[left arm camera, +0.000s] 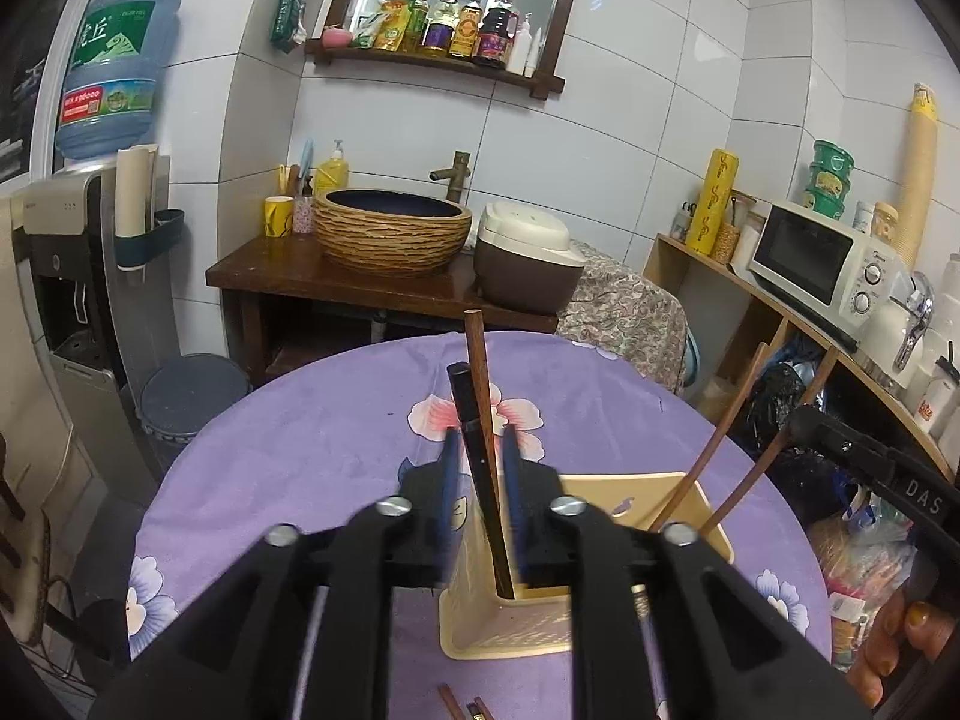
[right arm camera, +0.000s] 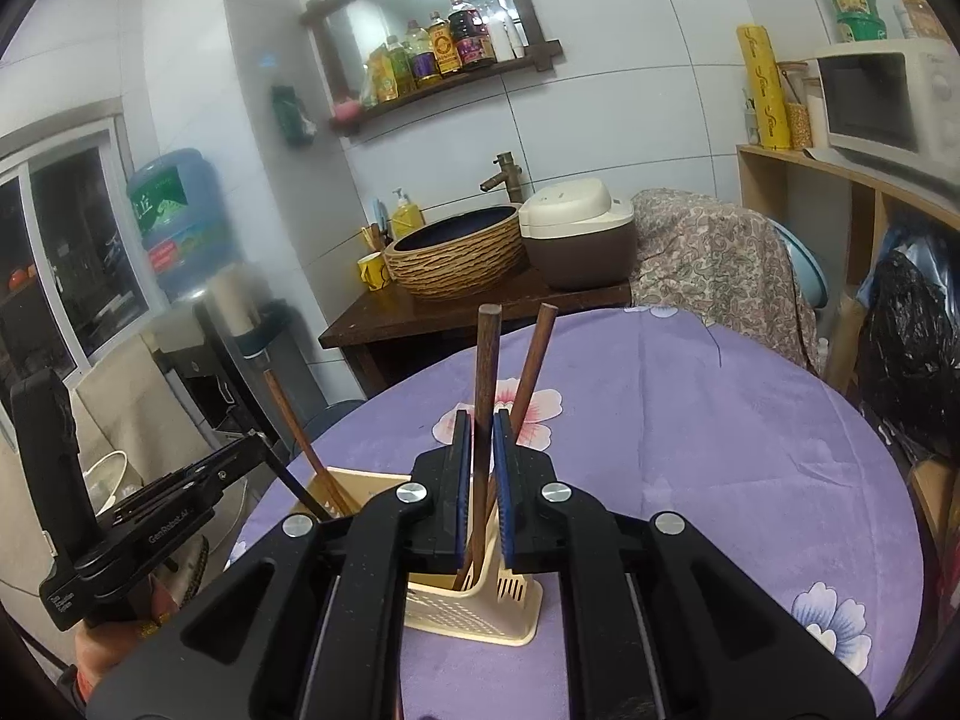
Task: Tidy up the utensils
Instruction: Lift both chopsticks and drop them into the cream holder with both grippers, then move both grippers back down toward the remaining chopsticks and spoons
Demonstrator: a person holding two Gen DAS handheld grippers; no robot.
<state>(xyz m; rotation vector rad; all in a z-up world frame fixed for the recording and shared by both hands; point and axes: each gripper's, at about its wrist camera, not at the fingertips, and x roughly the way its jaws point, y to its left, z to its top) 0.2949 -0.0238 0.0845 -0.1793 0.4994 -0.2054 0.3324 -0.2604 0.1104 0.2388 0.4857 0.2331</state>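
Step in hand: dropping chopsticks into the cream holder [left arm camera: 630, 546] on the purple-clothed bench [left arm camera: 300, 450].

Left tool [left arm camera: 478, 450]: pads parted, not pressing. A black chopstick [left arm camera: 474, 450] and a brown chopstick [left arm camera: 478, 360] stand between them, lower ends already in the holder's near compartment. Looks like a release.

Right tool [right arm camera: 478, 444]: clamped on a brown stick [right arm camera: 486, 372], tip down inside the holder's other compartment; a second brown stick [right arm camera: 531, 360] leans there beside it, free.

Next move, as I judge it: right pads part, both tools lift straight up without knocking the leaning sticks or tipping the holder. More stick ends [left arm camera: 462, 705] lie on the bench, near edge, yet to be collected.
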